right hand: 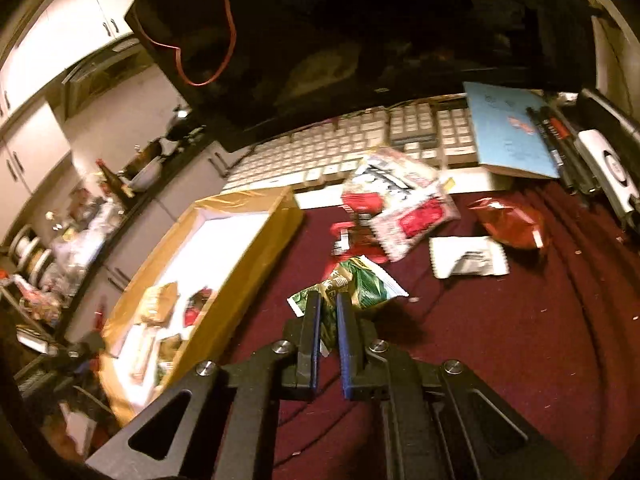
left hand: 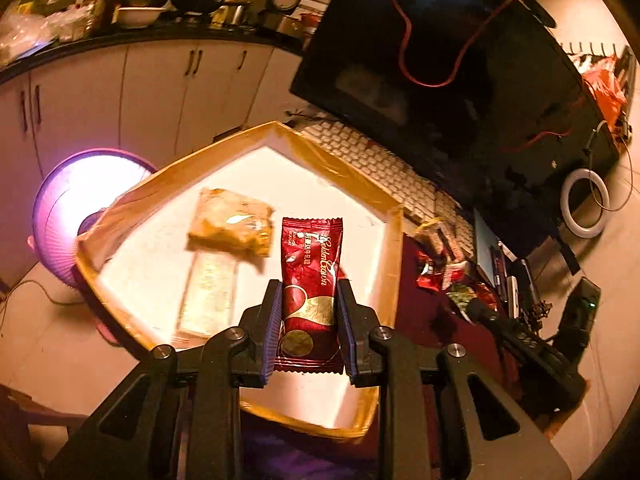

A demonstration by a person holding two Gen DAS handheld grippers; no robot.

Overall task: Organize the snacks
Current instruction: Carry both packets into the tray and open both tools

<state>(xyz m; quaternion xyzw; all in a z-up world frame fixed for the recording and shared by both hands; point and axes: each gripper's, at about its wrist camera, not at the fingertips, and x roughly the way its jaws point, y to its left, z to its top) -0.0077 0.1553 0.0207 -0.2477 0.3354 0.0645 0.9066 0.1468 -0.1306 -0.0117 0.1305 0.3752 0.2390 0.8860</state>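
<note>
My left gripper (left hand: 307,286) is shut on a red snack packet (left hand: 310,276) and holds it above the white box with yellow-taped rim (left hand: 352,184). A yellow snack bag (left hand: 232,228) and a pale bar (left hand: 208,292) lie in the box. My right gripper (right hand: 329,300) is shut on a green snack packet (right hand: 360,284) just above the dark red cloth. The box also shows in the right wrist view (right hand: 256,248), left of the gripper, with several snacks inside. On the cloth lie a red-and-white bag (right hand: 404,208), a white packet (right hand: 468,258) and a red packet (right hand: 508,220).
A white keyboard (right hand: 344,152) and a black monitor (right hand: 360,40) stand behind the snacks. A blue notebook (right hand: 512,132) and pens (right hand: 560,148) lie at the far right. A purple fan heater (left hand: 80,200) stands on the floor left of the box. Kitchen cabinets (left hand: 120,92) are beyond.
</note>
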